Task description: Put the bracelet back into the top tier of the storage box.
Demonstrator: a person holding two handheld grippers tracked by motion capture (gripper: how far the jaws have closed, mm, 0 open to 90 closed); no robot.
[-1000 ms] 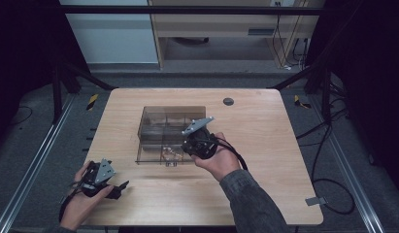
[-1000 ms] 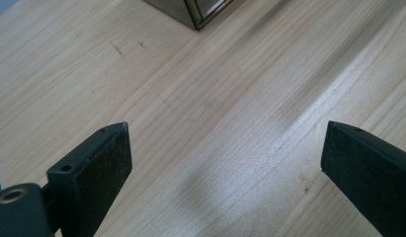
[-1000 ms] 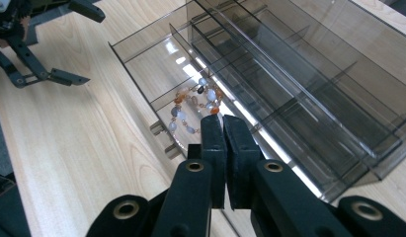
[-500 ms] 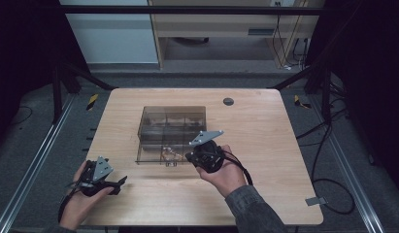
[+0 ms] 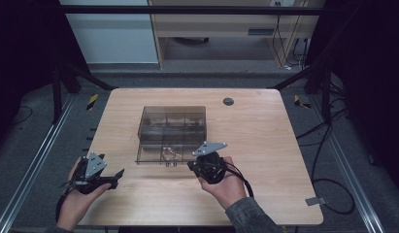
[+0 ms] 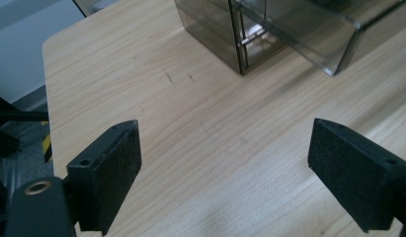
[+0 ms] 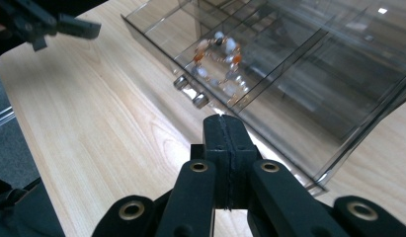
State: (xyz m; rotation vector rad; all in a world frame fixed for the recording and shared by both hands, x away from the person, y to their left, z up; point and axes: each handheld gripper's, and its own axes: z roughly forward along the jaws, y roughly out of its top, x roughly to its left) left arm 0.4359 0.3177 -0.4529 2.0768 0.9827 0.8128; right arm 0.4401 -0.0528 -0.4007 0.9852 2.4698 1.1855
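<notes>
The right gripper (image 7: 224,129), jaws pressed together and empty, sits just before the pulled-out smoked-acrylic drawer (image 7: 269,106), whose twin metal knobs (image 7: 190,91) lie ahead-left.

Bracelet (image 7: 218,64) beads blurred; organizer (image 7: 309,64) cut off.

We see a pale wooden counter (image 5: 265,145) with rounded corners. On it, left of centre, stands a smoky transparent drawer organiser (image 5: 173,127), its lowest drawer (image 5: 165,154) pulled out toward the near edge. A dark round cap (image 5: 228,101) sits near the far edge.
</notes>
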